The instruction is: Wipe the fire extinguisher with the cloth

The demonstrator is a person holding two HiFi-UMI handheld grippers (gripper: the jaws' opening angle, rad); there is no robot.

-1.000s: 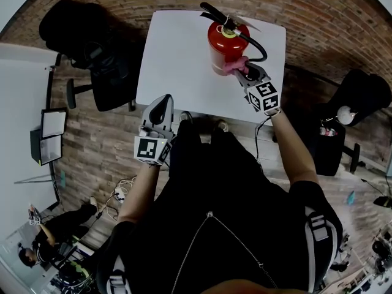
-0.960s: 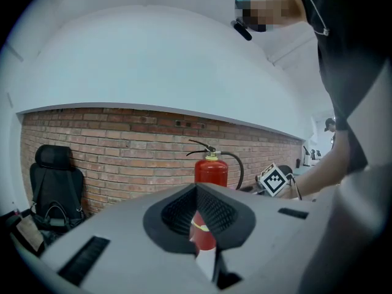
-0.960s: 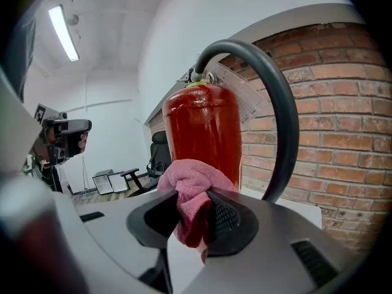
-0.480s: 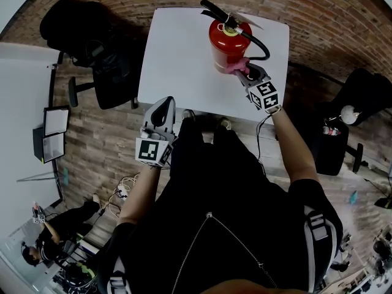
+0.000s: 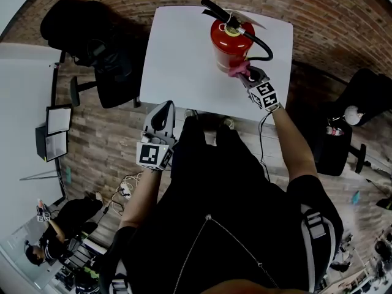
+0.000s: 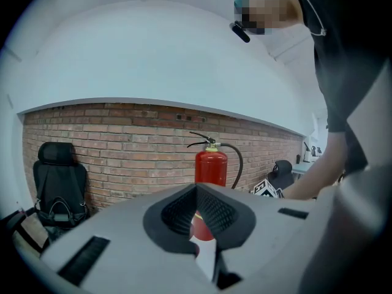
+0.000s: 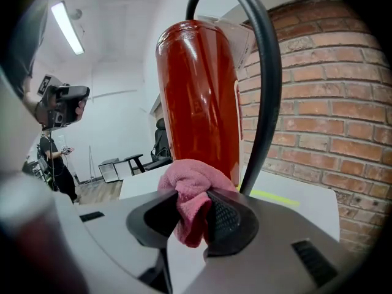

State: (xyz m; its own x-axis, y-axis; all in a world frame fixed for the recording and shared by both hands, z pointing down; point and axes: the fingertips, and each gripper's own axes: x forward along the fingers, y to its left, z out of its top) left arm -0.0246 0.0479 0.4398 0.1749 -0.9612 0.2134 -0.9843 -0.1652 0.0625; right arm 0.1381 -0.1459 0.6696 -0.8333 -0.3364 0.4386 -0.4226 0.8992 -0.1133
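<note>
Your right tongs [image 7: 191,216] are pinching the bunched pink terry cloth [image 7: 191,188] and pressing it against the lower near side of the upright red metal fire extinguisher [image 7: 196,97], which is standing toward the far right part of the white counter [image 5: 177,60]. The cloth is soft and light and is probably giving under the pads, so a firm grip on a thick fold, as you are holding now, should be keeping it from slipping out. The cylinder looks heavy, rigid and glossy, so it is likely sliding smoothly under the cloth and staying put. Still, it is tall, and pushing high on it could be tipping it. The black rubber hose [image 7: 269,90] is arching just beside your stroke and may be snagging the cloth. Your left tongs [image 6: 197,210] are pressed together on nothing and hanging off the near counter edge, well apart from the extinguisher. If the cylinder starts rocking, the valve neck looks like the place to steady it. Compared with a second ago, the cloth is sitting slightly lower on the cylinder wall, and the left tongs are hardly shifting.
</note>
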